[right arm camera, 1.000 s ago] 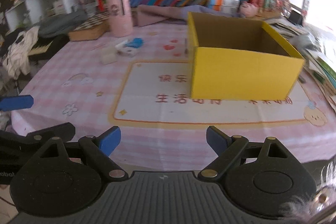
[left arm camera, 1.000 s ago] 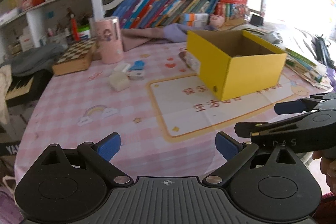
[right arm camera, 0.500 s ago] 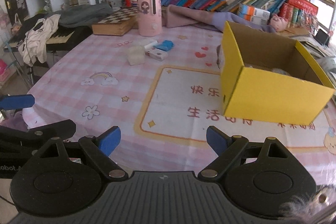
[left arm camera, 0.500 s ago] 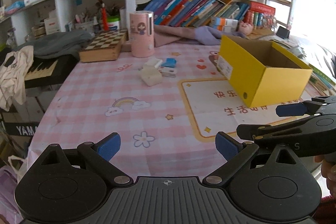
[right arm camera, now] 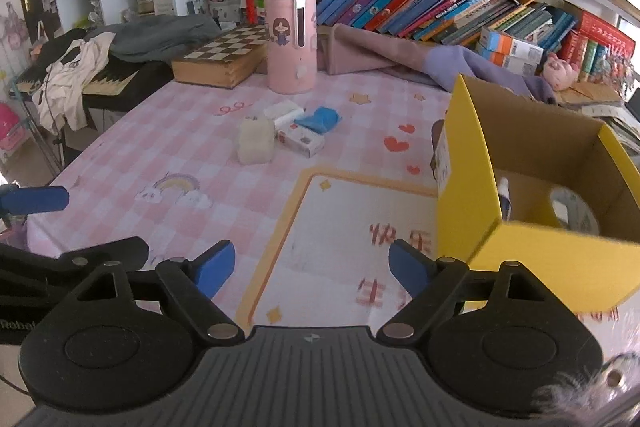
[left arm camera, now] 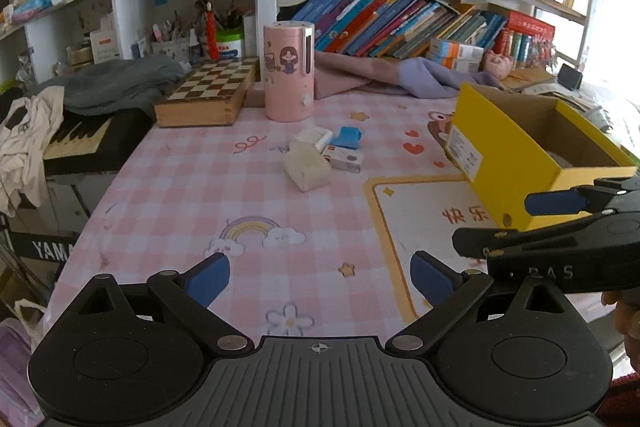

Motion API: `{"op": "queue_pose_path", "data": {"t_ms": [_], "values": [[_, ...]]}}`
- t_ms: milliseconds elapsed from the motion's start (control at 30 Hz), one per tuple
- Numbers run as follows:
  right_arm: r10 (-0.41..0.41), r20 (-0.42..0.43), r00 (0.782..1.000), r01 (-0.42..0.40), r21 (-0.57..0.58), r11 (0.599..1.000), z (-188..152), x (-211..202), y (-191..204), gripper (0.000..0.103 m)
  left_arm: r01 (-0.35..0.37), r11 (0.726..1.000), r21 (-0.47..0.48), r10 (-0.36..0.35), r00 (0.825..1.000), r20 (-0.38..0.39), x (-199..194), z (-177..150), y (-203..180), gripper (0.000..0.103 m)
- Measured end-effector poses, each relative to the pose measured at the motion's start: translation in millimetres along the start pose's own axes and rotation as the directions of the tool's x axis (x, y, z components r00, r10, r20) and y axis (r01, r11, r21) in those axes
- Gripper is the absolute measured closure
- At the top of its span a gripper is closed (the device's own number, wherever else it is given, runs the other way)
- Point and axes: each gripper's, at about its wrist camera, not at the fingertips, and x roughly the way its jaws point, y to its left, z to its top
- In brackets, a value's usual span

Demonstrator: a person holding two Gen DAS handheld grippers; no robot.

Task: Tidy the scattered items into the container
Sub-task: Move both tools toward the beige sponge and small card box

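Observation:
A yellow cardboard box (left arm camera: 516, 147) stands open at the right of the pink checked table; in the right wrist view the box (right arm camera: 532, 267) holds a tape roll (right arm camera: 574, 213) and a small bottle. Scattered items lie mid-table: a cream block (left arm camera: 306, 169), a white packet (left arm camera: 314, 139), a blue item (left arm camera: 349, 137) and a small white-and-red box (left arm camera: 344, 159). They also show in the right wrist view: cream block (right arm camera: 256, 145), blue item (right arm camera: 320, 119). My left gripper (left arm camera: 320, 277) is open and empty. My right gripper (right arm camera: 312, 267) is open and empty, beside the box's near corner.
A pink cylindrical canister (left arm camera: 288, 71), a wooden chessboard box (left arm camera: 208, 93) and a purple cloth (left arm camera: 400, 77) stand at the table's back. Bookshelves rise behind. A keyboard with clothes (left arm camera: 60, 143) lies off the left edge. The right gripper's side crosses the left view (left arm camera: 560, 251).
Both grippers have swung left and moved forward. The scattered items now sit nearer the middle of both views, and the yellow box has shifted to the right. Both jaws stayed open.

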Motion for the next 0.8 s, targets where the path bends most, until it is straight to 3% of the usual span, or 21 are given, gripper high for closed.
{"op": "queue_pose_path", "data": {"t_ms": [367,800], "values": [[0.026,0.008,1.000,-0.026,-0.003,1.000,42,46,-21,0.018,-0.037,0.999,-0.017,0.036,0.999,-0.027,43,26,6,0.005],[0.089,-0.039,0.995,-0.090,-0.004,0.996,81,105,-21,0.018,-0.058,0.998,0.033,0.059,0.998,-0.036,87,45,12,0.005]]}}
